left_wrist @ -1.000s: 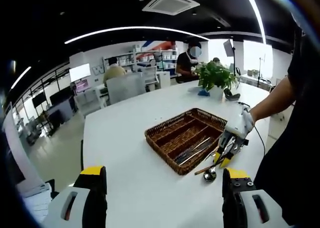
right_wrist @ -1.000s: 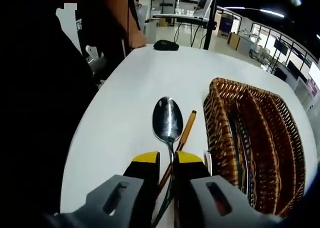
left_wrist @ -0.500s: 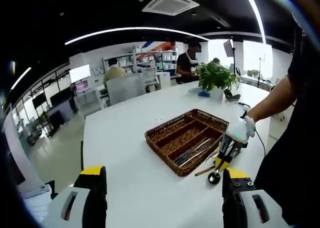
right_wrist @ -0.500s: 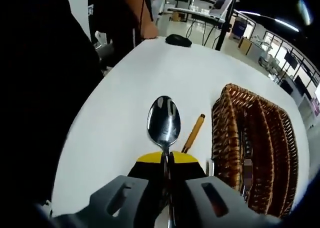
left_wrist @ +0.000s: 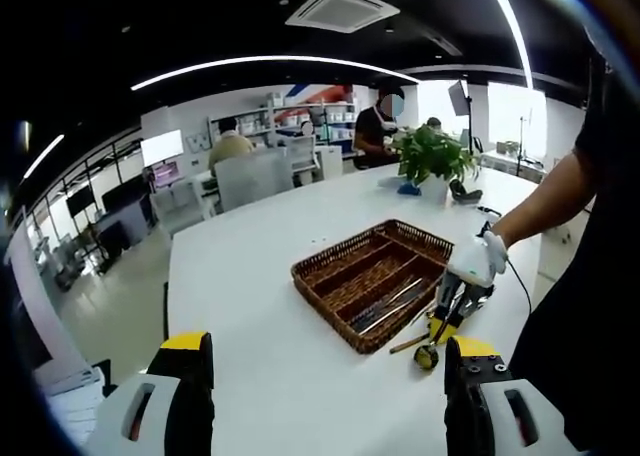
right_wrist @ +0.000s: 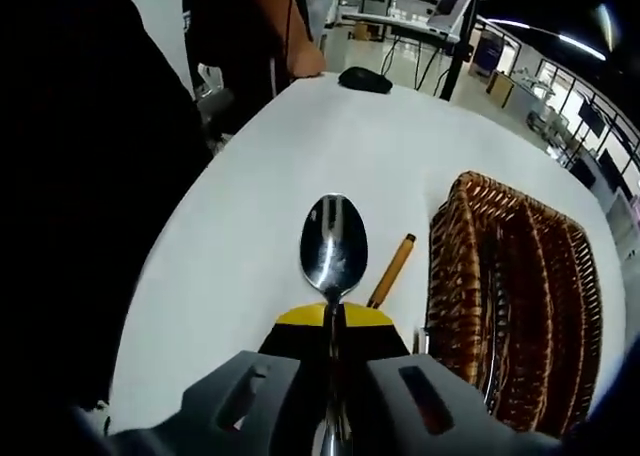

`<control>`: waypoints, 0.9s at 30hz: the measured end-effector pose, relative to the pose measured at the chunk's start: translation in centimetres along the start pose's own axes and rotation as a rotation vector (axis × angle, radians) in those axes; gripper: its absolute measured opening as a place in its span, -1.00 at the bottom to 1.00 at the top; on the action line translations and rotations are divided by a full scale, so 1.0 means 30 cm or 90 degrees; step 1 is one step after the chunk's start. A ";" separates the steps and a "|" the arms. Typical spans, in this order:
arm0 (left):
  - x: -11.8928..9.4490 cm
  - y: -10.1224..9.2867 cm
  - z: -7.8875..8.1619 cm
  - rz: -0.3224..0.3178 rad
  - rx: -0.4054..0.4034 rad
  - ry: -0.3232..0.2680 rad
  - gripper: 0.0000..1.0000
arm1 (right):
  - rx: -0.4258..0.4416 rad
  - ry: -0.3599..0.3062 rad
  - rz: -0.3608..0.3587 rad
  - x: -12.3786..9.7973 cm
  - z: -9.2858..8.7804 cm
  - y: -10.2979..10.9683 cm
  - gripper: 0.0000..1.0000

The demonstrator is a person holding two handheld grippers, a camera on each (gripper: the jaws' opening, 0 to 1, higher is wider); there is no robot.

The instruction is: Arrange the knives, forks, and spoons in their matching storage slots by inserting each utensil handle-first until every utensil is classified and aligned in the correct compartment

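- No writing is legible anywhere.
- My right gripper (right_wrist: 334,316) has its jaws clamped on the spoon (right_wrist: 333,245), bowl sticking out just past them, left of the basket (right_wrist: 520,276) on the desk (right_wrist: 260,176).
- My left gripper (left_wrist: 325,361) has its jaws spread wide, holding nothing.

open office | dark ceiling with air-conditioning cassette (left_wrist: 341,6) and long curved strip lights (left_wrist: 270,63) | big white table (left_wrist: 250,276) | potted plant (left_wrist: 432,156) at its far end | shelves (left_wrist: 300,121) on back wall | bright windows (left_wrist: 515,116) | pale glossy floor (left_wrist: 115,306)
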State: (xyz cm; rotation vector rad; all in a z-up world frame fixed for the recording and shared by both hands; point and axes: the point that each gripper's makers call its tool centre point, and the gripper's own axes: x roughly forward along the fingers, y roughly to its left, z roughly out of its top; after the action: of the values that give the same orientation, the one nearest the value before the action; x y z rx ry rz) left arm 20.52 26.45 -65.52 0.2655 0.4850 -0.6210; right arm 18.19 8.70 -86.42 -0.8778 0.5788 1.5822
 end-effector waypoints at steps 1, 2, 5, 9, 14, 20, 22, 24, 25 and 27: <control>0.000 -0.001 0.001 0.001 0.000 0.000 1.00 | 0.006 0.001 -0.001 -0.005 0.002 -0.004 -1.00; -0.001 -0.001 0.002 0.001 0.000 0.000 1.00 | 0.004 0.004 -0.009 -0.014 0.005 -0.014 -1.00; 0.000 0.005 0.004 0.002 0.001 -0.002 1.00 | 0.021 0.002 -0.015 -0.030 0.019 -0.027 -1.00; 0.007 0.002 0.013 0.000 0.003 -0.006 1.00 | 0.014 0.016 -0.019 -0.040 0.025 -0.026 -1.00; 0.012 -0.003 0.022 -0.002 0.006 -0.009 1.00 | 0.022 0.025 -0.016 -0.065 0.038 -0.029 -1.00; 0.013 0.001 0.027 -0.001 0.007 -0.013 1.00 | 0.039 0.025 -0.015 -0.090 0.050 -0.040 -1.00; 0.015 0.001 0.030 -0.002 0.008 -0.014 1.00 | 0.044 0.024 -0.017 -0.091 0.051 -0.040 -1.00; 0.014 -0.001 0.033 -0.002 0.009 -0.015 1.00 | 0.042 0.027 -0.018 -0.093 0.051 -0.039 -1.00; 0.014 -0.001 0.034 -0.002 0.009 -0.015 1.00 | 0.041 0.029 -0.017 -0.094 0.051 -0.038 -1.00; 0.012 0.001 0.031 -0.001 0.009 -0.013 1.00 | 0.043 0.030 -0.017 -0.097 0.053 -0.039 -1.00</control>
State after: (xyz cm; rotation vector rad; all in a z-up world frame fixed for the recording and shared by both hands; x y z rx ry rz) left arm 21.12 25.94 -64.91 0.2722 0.4620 -0.6280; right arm 19.09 8.40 -83.03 -0.8701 0.6482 1.5130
